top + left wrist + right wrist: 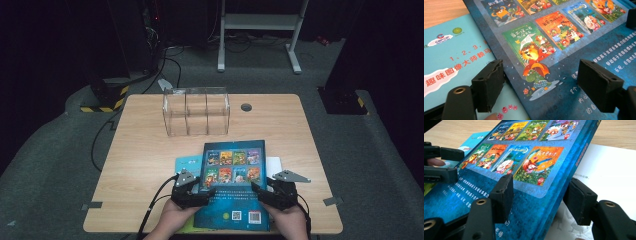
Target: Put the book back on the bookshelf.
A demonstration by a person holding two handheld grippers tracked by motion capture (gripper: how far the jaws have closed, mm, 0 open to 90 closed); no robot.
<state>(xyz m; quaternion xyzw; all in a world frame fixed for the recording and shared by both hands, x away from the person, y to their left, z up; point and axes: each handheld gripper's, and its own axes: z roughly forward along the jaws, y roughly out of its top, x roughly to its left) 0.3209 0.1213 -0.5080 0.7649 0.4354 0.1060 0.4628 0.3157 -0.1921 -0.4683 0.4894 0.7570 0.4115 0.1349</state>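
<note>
A dark blue picture book (235, 172) with small cover pictures lies at the table's near middle, on top of a light-blue book (187, 162) and a white sheet (274, 164). My left gripper (207, 192) stands open astride the book's left edge. In the left gripper view one jaw sits beside that edge over the light-blue book (449, 57) and the other above the dark cover (564, 37). My right gripper (257, 190) is open around the right edge. In the right gripper view the book (529, 157) tilts up off the white sheet (609, 170), its edge in the gap between the jaws.
A clear plastic box (196, 112) with three compartments stands at the back middle of the wooden table (145, 150). A grey cable hole (246, 107) lies to its right. Beyond the table are a white frame's legs and black stands on grey carpet.
</note>
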